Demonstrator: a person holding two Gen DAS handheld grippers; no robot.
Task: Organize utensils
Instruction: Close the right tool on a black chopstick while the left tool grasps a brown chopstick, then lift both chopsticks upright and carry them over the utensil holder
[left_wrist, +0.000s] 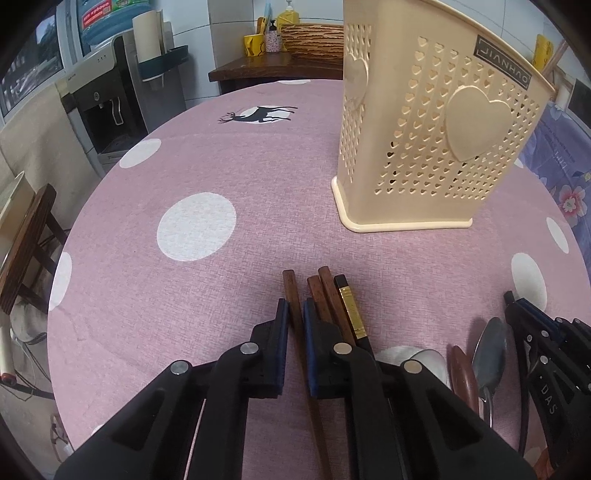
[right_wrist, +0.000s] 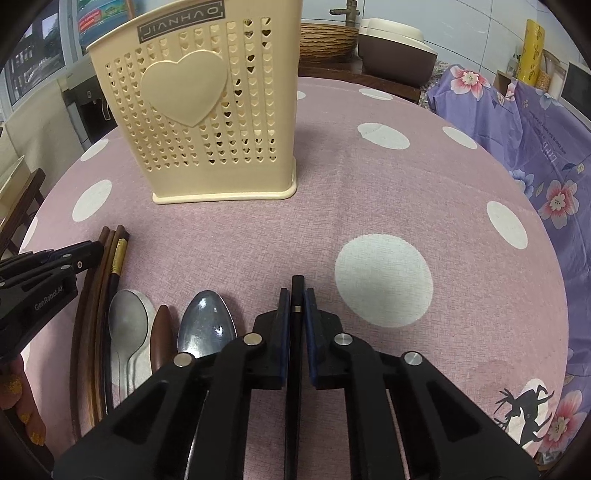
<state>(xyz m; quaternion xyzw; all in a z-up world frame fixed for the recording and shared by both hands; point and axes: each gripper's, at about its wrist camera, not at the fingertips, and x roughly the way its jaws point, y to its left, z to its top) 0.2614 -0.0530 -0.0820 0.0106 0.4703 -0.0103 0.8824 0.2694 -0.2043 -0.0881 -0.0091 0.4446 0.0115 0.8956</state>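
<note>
Left wrist: left gripper clamps brown chopstick; right gripper clamps black chopstick.

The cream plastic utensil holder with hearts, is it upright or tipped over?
Upright: the cream plastic utensil holder stands on its flat base on the pink dotted tablecloth.
</note>
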